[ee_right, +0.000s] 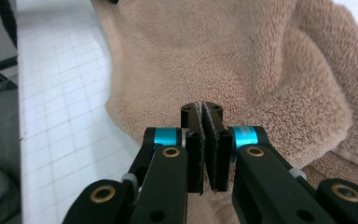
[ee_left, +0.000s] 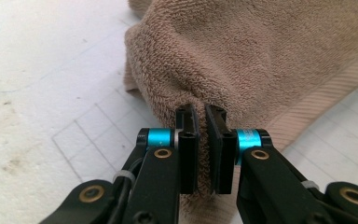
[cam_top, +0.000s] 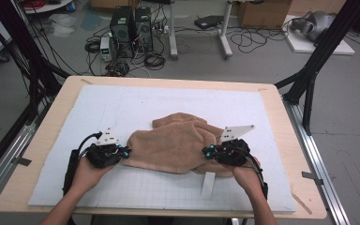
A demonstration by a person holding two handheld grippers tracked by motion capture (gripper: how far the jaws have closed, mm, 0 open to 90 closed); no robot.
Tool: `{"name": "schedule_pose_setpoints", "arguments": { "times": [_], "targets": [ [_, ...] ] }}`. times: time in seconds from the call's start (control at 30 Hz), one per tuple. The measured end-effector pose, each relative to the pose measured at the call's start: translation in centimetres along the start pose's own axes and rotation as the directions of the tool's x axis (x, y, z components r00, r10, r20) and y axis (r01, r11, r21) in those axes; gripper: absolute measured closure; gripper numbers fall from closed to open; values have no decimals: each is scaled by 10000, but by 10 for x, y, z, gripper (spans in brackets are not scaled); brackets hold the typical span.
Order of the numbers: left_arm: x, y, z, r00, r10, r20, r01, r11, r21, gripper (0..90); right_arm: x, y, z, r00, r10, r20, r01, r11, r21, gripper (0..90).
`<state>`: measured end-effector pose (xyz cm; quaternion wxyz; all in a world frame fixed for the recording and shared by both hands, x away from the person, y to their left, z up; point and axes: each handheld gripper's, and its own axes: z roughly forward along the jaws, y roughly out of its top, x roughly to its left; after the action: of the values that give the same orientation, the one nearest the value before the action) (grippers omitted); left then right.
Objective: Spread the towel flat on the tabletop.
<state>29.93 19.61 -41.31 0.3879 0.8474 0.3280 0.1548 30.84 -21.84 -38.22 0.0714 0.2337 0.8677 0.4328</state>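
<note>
A tan terry towel (cam_top: 178, 145) lies crumpled on the white gridded mat (cam_top: 136, 105) in the middle of the table. My left gripper (cam_top: 127, 152) is at the towel's left end. In the left gripper view its jaws (ee_left: 201, 112) are shut on a pinched fold of the towel (ee_left: 261, 56), close to the ribbed hem. My right gripper (cam_top: 205, 152) is at the towel's right front. In the right gripper view it (ee_right: 202, 108) is shut on a thin edge of the towel (ee_right: 214, 56). A hand holds each gripper from the near side.
The mat lies on a wooden table (cam_top: 58, 110). A white strip (cam_top: 208, 185) lies on the mat just in front of the right gripper. Black frame posts (cam_top: 309, 79) stand at both sides. Computers (cam_top: 131, 30) and cables sit on the floor beyond.
</note>
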Motion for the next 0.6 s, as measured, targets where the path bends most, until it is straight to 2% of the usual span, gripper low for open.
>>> {"name": "schedule_pose_setpoints", "arguments": {
  "times": [0.13,0.33,0.4,0.43,0.47,0.5,0.57,0.6],
  "targets": [
    [-5,0,-3,9995,140,299,-140,9999,-19,837,7,1,-12,10000,-77,-63,75,9994,-331,880],
    [-25,4,-15,9949,654,762,-639,9977,-222,839,21,-1,-26,9994,-219,-264,214,9996,-173,898],
    [-31,2,-20,9904,860,1079,-843,9962,-204,839,29,-5,-34,9987,-324,-397,322,9995,-64,898],
    [-33,1,-21,9854,927,1431,-913,9957,-162,838,34,-7,-37,9984,-357,-438,356,9994,-15,898],
    [-33,0,-21,9770,942,1913,-943,9955,-85,832,38,-9,-40,9973,-513,-531,515,9987,24,897],
    [-32,-1,-21,9715,1062,2119,-1074,9942,-60,813,41,-11,-41,9970,-566,-531,572,9983,100,893],
    [-30,-1,-19,9739,883,2093,-904,9959,5,716,42,-12,-42,9965,-651,-523,657,9978,91,891],
    [-27,0,-18,9748,796,2082,-806,9967,-36,662,39,-12,-41,9967,-667,-452,669,9978,15,856]
  ]
}}
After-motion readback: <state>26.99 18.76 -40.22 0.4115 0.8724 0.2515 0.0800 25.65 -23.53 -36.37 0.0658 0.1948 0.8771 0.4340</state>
